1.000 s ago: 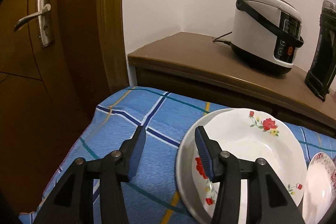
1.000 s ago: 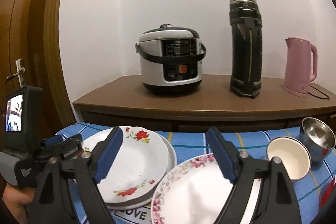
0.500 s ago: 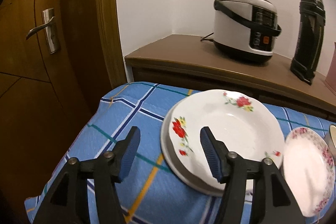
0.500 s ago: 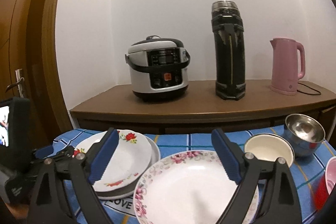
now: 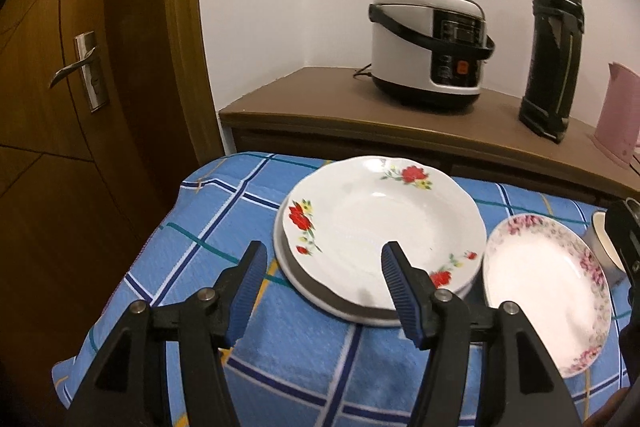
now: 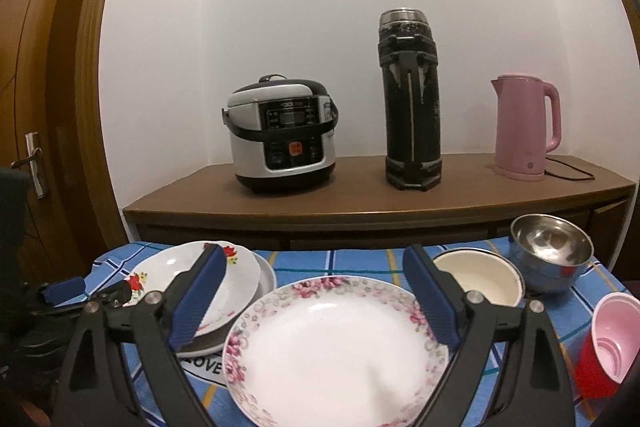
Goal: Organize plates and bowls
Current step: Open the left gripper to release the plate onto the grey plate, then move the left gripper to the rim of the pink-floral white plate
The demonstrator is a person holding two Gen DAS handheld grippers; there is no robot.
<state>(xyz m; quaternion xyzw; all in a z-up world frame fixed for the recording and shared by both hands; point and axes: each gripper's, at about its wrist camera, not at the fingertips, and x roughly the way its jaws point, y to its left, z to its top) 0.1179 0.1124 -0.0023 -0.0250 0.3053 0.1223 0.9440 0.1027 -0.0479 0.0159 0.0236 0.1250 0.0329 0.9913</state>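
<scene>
A white plate with red flowers [image 5: 380, 223] lies on a grey plate [image 5: 348, 311] at the left of the blue checked cloth [image 5: 224, 227]. My left gripper [image 5: 324, 287] hovers open over its near rim, with nothing between the pads. To the right lies a plate with a pink floral rim [image 6: 336, 351]. My right gripper [image 6: 316, 291] stands wide open above that plate's far half and holds nothing. Behind it sit a cream bowl [image 6: 476, 279] and a steel bowl [image 6: 552, 243]. The red-flower plate [image 6: 168, 263] shows at the left of the right wrist view.
A red cup with a pink inside [image 6: 608, 339] stands at the cloth's right edge. Behind the table, a brown cabinet [image 6: 360, 203] carries a rice cooker [image 6: 284, 139], a black flask [image 6: 412, 99] and a pink kettle [image 6: 524, 127]. A wooden door [image 5: 60, 107] is at the left.
Both grippers have drawn back from the plates and their jaws stand wider. The left view has swung right, bringing the red-flower plate to its centre. The red cup has come into the right view.
</scene>
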